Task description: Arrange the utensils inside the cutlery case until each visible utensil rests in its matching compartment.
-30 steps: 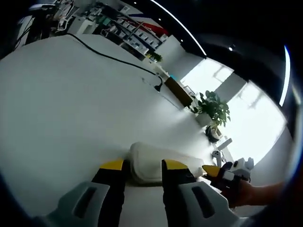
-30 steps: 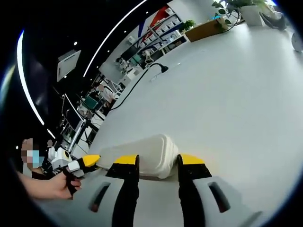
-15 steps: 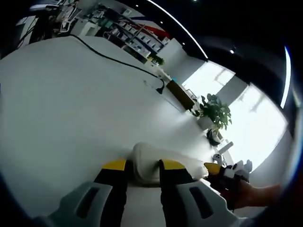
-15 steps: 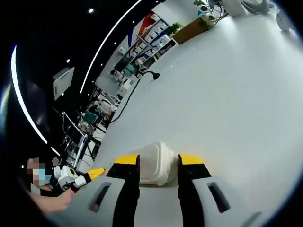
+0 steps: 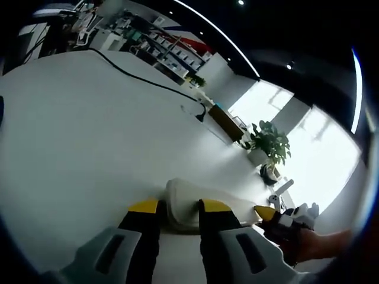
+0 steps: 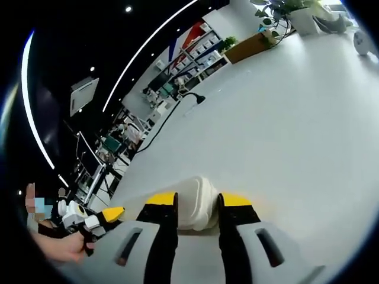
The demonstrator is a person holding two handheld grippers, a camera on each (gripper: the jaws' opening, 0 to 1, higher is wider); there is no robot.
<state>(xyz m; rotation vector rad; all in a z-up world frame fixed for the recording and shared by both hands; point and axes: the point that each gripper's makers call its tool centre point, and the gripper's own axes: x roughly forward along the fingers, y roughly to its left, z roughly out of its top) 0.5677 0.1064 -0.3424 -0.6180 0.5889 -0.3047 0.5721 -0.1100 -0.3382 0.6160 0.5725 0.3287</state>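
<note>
A white, rounded cutlery case [image 5: 188, 198] hangs just above the white table [image 5: 83, 148], lid closed, so no utensils show. My left gripper [image 5: 179, 207] is shut on one end of it, its yellow-tipped jaws pressed against both sides. The other end of the case [image 6: 198, 188] sits between the yellow-tipped jaws of my right gripper [image 6: 198, 200], also shut on it. In the left gripper view the right gripper [image 5: 267, 213] comes in from the right, held by a hand [image 5: 311, 245]. In the right gripper view the left gripper [image 6: 103, 216] shows at lower left.
A black cable [image 5: 137, 74] runs across the table to a plug [image 5: 198, 109] at its far side. A wooden box [image 5: 227, 117] and a potted plant [image 5: 267, 139] stand at the table's far edge. Shelves [image 6: 195, 50] and equipment fill the room behind.
Both pairs of jaws have drawn in a little tighter on the case. The two views have tilted slightly with the hands; the case stays between the grippers.
</note>
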